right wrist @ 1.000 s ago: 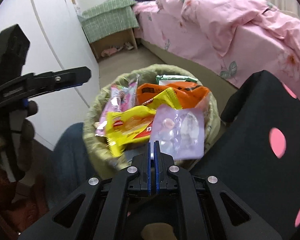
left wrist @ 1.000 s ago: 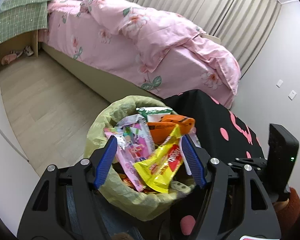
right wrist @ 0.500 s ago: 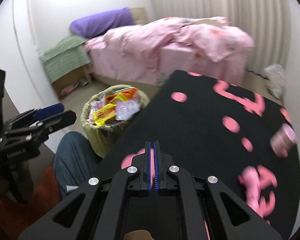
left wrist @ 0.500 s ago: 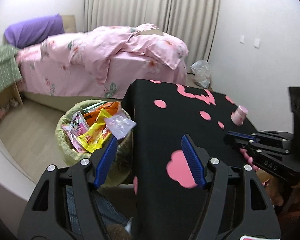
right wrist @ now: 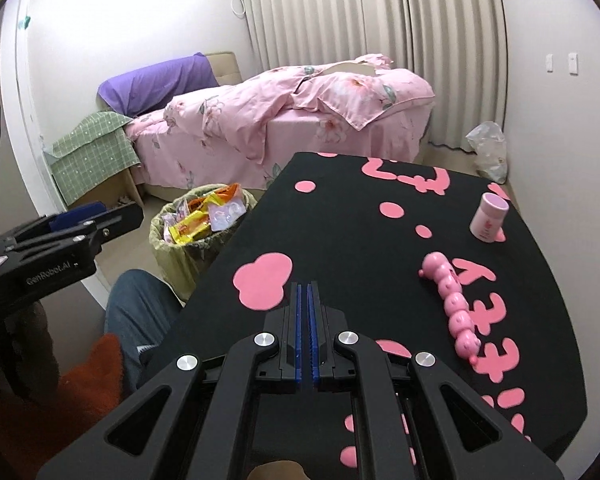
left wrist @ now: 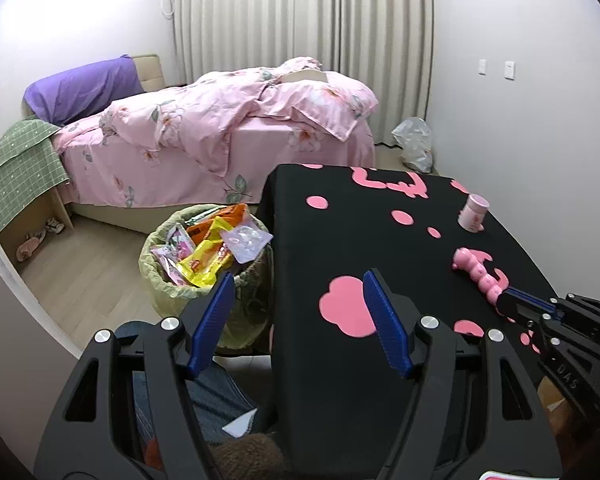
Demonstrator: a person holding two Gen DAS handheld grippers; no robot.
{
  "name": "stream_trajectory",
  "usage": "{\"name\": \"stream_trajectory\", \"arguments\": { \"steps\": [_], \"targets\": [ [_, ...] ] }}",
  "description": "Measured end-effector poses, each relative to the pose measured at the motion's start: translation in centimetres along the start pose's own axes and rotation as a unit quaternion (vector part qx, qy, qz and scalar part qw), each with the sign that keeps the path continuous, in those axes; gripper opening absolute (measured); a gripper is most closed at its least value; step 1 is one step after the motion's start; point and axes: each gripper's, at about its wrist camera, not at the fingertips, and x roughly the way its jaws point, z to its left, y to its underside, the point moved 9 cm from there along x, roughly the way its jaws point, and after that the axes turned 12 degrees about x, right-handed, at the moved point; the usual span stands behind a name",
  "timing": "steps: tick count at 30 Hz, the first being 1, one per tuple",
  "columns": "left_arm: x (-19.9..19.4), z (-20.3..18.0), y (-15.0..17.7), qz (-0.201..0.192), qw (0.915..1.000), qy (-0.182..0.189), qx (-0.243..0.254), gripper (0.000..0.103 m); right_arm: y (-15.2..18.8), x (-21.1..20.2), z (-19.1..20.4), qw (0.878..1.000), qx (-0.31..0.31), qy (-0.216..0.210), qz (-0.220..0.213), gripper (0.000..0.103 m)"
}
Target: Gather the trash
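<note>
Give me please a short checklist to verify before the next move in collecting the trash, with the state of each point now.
1. Left tongs open and empty: ok.
2. Right tongs free to grasp: not ok, they are shut, with nothing between them.
3. Trash bin can take more: not ok, the wrappers are heaped above its rim.
4. Wrappers left on the black table: none seen; only a pink caterpillar toy and a pink jar stand there.
5. Are toy and jar trash: cannot tell.
6. Clear bag on the floor near the curtain, trash or not: cannot tell.
</note>
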Motion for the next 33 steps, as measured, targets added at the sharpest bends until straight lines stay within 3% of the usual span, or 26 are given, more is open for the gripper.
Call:
{"name": "stream_trajectory", "arguments": {
  "steps": [33],
  "targets": [
    [-0.65,-1.0,0.47,0.003,0.9999,0.005,0.015,0.063,-0.08,-0.86,-0.02,1.0,0.008,0.006,-0.01,0.006]
  ]
}}
